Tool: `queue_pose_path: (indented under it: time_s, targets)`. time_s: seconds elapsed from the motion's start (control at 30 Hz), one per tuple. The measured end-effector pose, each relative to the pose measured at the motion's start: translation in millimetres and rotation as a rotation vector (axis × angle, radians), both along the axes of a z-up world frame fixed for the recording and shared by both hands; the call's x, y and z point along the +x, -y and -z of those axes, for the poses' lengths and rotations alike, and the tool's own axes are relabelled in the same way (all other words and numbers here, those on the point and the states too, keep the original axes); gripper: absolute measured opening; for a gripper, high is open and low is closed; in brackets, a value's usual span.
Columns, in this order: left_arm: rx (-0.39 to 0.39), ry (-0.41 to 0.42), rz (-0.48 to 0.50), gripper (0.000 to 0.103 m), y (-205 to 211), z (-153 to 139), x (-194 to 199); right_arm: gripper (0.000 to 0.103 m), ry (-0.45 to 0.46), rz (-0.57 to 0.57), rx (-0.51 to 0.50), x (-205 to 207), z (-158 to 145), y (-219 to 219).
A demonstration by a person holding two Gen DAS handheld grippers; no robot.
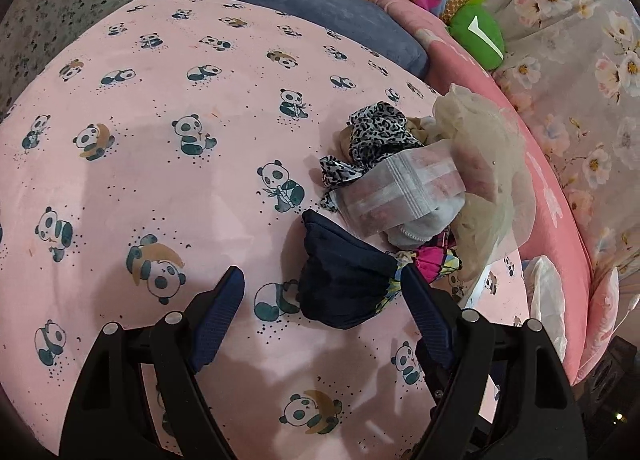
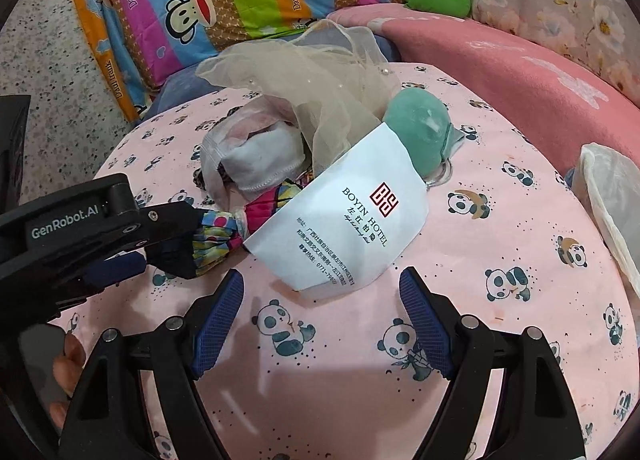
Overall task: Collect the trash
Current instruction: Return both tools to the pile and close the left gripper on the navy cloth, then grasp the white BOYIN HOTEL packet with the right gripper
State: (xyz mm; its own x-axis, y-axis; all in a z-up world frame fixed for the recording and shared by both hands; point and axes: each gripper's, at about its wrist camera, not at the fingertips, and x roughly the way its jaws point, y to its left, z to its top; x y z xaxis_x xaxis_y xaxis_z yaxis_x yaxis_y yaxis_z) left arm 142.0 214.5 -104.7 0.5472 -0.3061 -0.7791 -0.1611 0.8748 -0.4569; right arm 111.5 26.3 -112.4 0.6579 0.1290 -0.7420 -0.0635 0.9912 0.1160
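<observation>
While both grippers gape empty, gauze [image 2: 320, 80] half-hides the pile (clothes?) — edges cropped.

A white paper bag printed "BOYIN HOTEL" [image 2: 340, 216] lies tilted just ahead of the right gripper's fingers [image 2: 218, 316]. Behind it a heap: dark navy cloth [image 1: 344, 284], beige sheer mesh [image 2: 320, 80], leopard fabric [image 1: 380, 132], teal cap [image 2: 420, 132].
</observation>
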Motion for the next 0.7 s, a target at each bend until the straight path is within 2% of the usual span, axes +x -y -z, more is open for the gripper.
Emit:
queue_pose_path:
  time_s: [0.17,0.23,0.27,0.3,0.33,0.4,0.5,0.6,0.7]
  targets:
    - [-0.008,0.006,0.022,0.063,7.5,1.5,2.5,0.074,-0.014,0.041,0.036,6.8,4.3,14.6]
    - [-0.018,0.009,0.032,0.055,9.5,1.1,2.0,0.061,-0.018,0.045,0.058,8.0,3.2,21.3]
    - [-0.02,0.01,0.036,0.047,11.1,0.3,1.3,0.058,-0.019,0.045,0.066,8.0,2.8,23.4]
    - [-0.016,0.011,0.039,0.042,12.9,-0.9,0.1,0.051,-0.02,0.046,0.074,7.8,2.1,25.6]
    - [-0.007,0.015,0.042,0.04,15.0,-2.4,-1.5,0.044,-0.02,0.046,0.084,6.6,1.1,27.7]
    - [0.015,0.029,0.053,0.025,20.3,-6.9,-5.2,0.034,-0.016,0.044,0.098,3.4,-1.6,31.9]
    - [0.04,0.049,0.068,0.015,27.7,-15.1,-10.8,0.018,-0.005,0.047,0.114,-2.4,-6.6,38.3]
    - [0.052,0.074,0.085,0.013,35.0,-25.8,-17.8,0.005,0.006,0.057,0.135,-7.6,-12.6,47.9]
    - [0.063,0.099,0.1,0.012,43.3,-38.2,-25.3,0.002,0.024,0.075,0.151,-14.1,-20.1,58.8]
